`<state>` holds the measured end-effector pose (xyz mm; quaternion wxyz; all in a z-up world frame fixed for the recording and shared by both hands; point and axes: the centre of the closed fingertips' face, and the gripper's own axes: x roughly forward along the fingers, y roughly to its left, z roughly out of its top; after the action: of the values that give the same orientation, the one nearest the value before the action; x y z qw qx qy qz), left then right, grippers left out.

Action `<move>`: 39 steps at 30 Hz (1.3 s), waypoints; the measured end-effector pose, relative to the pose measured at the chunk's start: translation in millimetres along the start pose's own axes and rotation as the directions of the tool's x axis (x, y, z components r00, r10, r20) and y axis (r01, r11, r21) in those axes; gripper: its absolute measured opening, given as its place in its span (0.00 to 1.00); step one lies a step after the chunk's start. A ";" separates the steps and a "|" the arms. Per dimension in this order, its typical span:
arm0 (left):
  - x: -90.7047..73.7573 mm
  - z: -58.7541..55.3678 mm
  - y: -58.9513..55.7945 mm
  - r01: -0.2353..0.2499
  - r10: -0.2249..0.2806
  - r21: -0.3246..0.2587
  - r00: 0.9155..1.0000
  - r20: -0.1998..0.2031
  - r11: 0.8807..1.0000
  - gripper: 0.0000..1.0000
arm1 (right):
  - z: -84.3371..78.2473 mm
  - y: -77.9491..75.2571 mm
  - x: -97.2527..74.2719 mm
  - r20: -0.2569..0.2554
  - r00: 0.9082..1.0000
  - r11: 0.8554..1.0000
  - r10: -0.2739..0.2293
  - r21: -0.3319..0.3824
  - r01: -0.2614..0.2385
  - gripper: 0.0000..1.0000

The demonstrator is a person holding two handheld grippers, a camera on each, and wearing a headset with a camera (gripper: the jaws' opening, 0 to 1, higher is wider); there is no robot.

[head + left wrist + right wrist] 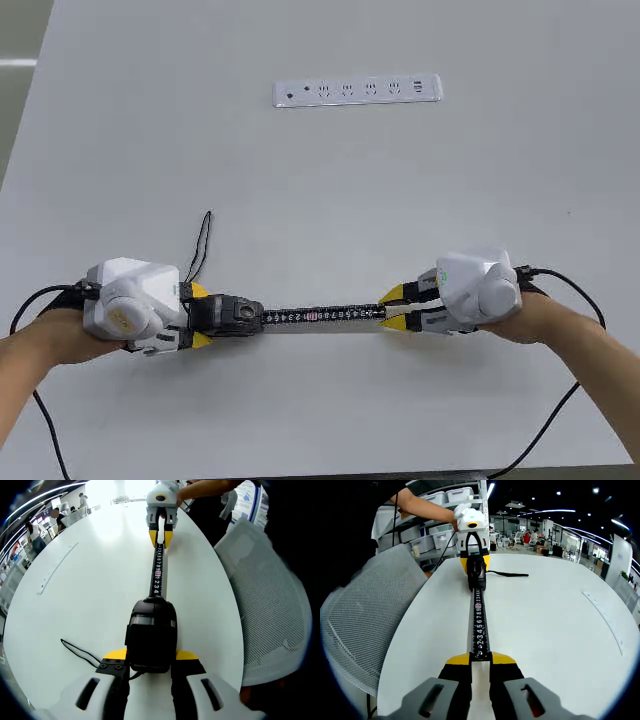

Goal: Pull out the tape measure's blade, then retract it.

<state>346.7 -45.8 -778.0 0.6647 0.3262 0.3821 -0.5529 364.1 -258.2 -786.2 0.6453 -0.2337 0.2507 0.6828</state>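
A black tape measure case sits low over the white table, with my left gripper shut on it; the case lies between the yellow-tipped jaws in the left gripper view. Its black blade with white numbers runs out to the right, a short length drawn. My right gripper is shut on the blade's end; the blade leads from the right gripper away to the case. In the left gripper view the blade reaches the right gripper. A thin black wrist strap trails from the case.
A white power strip lies at the table's far side. Black cables trail from both grippers over the table's near edge. A grey mesh chair stands beside the table. Shelves, people and desks fill the room beyond.
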 end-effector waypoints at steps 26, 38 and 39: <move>1.9 -1.4 1.3 0.003 -0.003 -0.002 1.000 -0.005 1.000 0.27 | -10.8 -0.7 -10.0 -0.016 1.000 1.000 0.003 0.007 -0.003 0.10; 0.4 1.5 -0.5 0.003 -0.003 -0.004 1.000 -0.008 1.000 0.28 | -14.4 -0.7 -14.1 -0.022 1.000 1.000 0.002 0.002 -0.002 0.10; 0.5 1.6 -0.6 0.003 -0.003 -0.003 1.000 -0.009 1.000 0.28 | -14.8 -0.3 -14.2 -0.022 1.000 1.000 0.004 0.003 -0.004 0.10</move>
<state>346.4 -47.5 -777.6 0.6627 0.3269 0.3865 -0.5519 365.1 -278.7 -788.4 0.6415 -0.2398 0.2593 0.6809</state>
